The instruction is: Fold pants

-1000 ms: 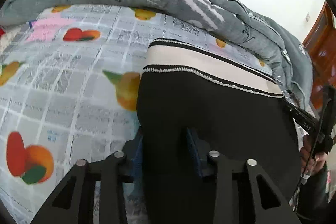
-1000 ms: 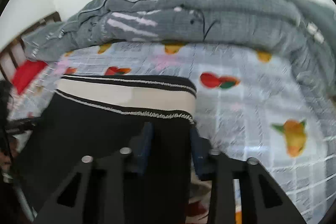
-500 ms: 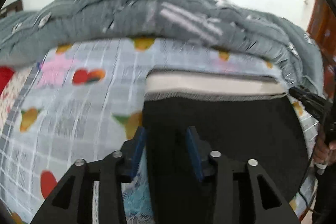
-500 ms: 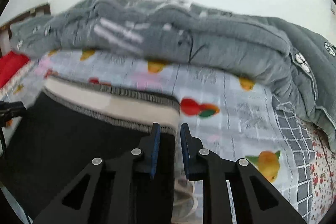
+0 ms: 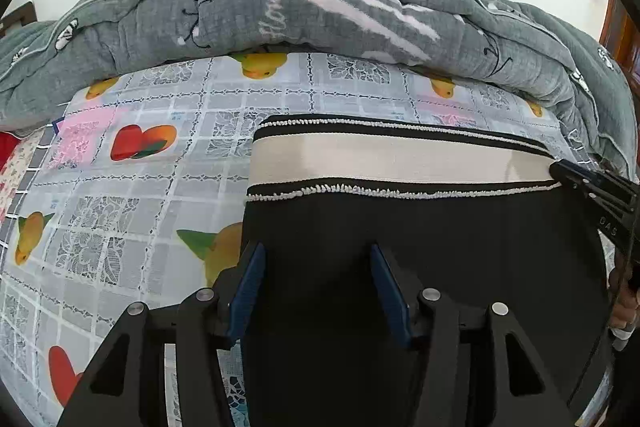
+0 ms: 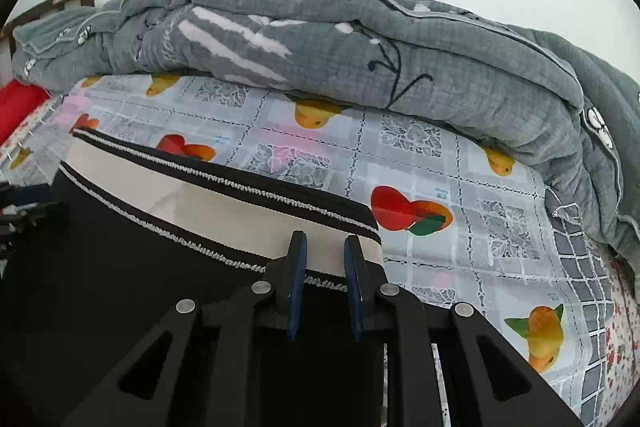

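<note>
Black pants (image 5: 420,239) with a cream and black striped waistband (image 5: 392,159) lie flat on the fruit-print bedsheet (image 5: 132,195). My left gripper (image 5: 316,263) is open, its jaws wide apart over the pants' left edge. My right gripper (image 6: 325,253) is open with a narrow gap, its fingers over the waistband's (image 6: 224,203) right end on the black pants (image 6: 112,267). The right gripper also shows at the right edge of the left wrist view (image 5: 592,187).
A bunched grey quilt (image 5: 320,3) runs along the far side of the bed, also in the right wrist view (image 6: 360,59). A red pillow (image 6: 16,107) lies at the left. A wooden door (image 5: 620,27) stands at the right.
Both grippers let go of the pants and the pants now lie flat. The left jaws opened wide. The right gripper moved forward to the waistband.
</note>
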A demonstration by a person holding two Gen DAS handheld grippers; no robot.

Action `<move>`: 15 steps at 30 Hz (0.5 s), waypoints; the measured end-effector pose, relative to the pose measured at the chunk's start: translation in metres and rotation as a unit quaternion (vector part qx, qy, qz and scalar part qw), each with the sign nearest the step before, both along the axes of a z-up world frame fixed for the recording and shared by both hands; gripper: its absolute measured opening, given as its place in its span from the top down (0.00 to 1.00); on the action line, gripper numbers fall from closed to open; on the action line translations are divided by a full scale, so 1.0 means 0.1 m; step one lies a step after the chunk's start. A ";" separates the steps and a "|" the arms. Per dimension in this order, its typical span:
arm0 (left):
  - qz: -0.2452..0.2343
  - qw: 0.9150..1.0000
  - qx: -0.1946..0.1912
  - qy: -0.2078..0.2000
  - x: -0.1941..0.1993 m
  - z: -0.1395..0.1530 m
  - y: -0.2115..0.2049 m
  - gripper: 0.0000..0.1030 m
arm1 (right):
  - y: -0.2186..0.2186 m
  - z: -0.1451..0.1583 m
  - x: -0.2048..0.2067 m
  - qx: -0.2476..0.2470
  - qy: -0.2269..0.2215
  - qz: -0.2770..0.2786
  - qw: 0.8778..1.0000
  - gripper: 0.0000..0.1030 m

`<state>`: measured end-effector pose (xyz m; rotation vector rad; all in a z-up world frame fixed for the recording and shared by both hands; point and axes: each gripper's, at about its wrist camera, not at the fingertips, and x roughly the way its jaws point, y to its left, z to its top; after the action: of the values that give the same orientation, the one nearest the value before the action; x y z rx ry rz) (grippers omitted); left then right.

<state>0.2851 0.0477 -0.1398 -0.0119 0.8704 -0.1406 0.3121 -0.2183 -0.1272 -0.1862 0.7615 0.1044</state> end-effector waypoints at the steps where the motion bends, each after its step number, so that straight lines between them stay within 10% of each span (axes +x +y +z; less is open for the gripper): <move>1: 0.001 1.000 0.003 -0.001 -0.01 0.00 -0.01 0.46 | -0.01 0.00 -0.01 0.004 -0.001 -0.002 1.000 0.83; 15: -0.008 1.000 -0.017 0.014 -0.93 -0.01 0.09 0.40 | -0.15 0.08 -0.83 0.015 0.019 -0.009 1.000 0.78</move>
<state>0.1918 0.0568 -0.1411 -0.0390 0.8967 -0.1710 0.2286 -0.2332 -0.1196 -0.1487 0.7997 0.1032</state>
